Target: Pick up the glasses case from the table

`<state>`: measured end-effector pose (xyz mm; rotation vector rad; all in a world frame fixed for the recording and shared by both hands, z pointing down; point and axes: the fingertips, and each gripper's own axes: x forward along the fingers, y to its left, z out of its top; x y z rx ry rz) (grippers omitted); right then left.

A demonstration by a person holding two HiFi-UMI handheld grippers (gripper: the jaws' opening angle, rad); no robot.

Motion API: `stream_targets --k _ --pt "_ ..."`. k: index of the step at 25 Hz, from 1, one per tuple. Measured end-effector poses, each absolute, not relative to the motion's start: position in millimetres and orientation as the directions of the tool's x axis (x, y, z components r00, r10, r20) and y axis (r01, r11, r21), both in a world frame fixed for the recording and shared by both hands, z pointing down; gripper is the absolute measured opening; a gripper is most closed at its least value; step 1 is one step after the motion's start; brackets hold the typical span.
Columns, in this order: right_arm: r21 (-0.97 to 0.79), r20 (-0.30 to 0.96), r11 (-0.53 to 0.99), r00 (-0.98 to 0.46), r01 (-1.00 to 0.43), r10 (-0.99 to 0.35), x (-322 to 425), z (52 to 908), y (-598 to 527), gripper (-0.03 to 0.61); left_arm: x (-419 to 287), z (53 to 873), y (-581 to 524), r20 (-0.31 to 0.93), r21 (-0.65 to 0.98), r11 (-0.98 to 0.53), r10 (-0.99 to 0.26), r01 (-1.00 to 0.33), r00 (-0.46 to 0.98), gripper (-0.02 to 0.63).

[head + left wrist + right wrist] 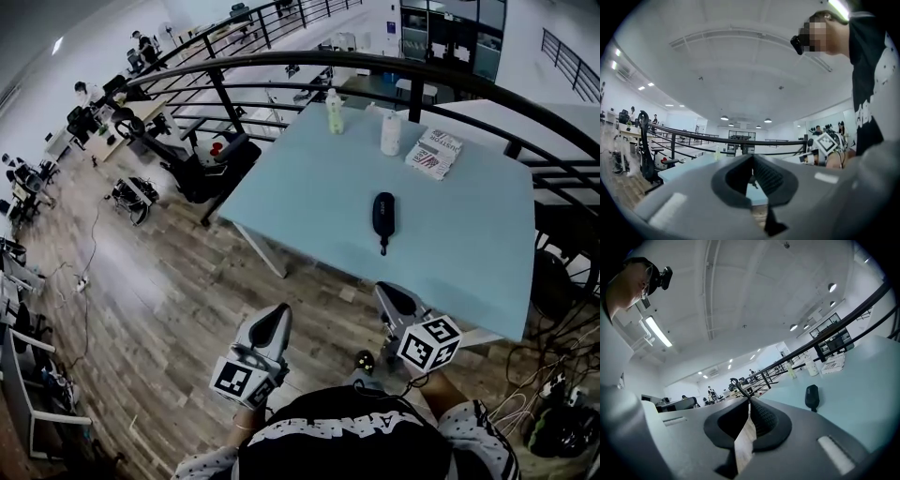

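Observation:
The black glasses case (383,214) lies near the middle of the pale blue table (487,253), its cord end toward me; it also shows in the right gripper view, glasses case (812,397), ahead and to the right of the jaws. My left gripper (278,319) hangs over the wooden floor, short of the table's near edge, jaws together with nothing between them, as its own view shows at the left gripper (752,157). My right gripper (392,295) is just at the near edge, well short of the case, and is shut and empty, seen close up as right gripper (750,401).
At the table's far side stand a pale green bottle (335,112), a white cup (391,133) and a printed packet (434,153). A black railing (375,64) curves behind the table. A black office chair (202,171) stands left of it; cables (553,394) lie right.

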<state>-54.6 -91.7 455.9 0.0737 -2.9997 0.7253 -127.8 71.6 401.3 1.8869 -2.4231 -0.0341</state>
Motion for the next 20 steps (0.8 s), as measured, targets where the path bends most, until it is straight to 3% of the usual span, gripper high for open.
stream_targets --k 20 --pt "-0.450 0.070 0.885 -0.993 -0.120 -0.099 -76.0 462.9 -208.2 0.037 -157.2 397.8 -41.7 0.034 0.022 0.201 -0.979 -0.979 -0.200 0.000"
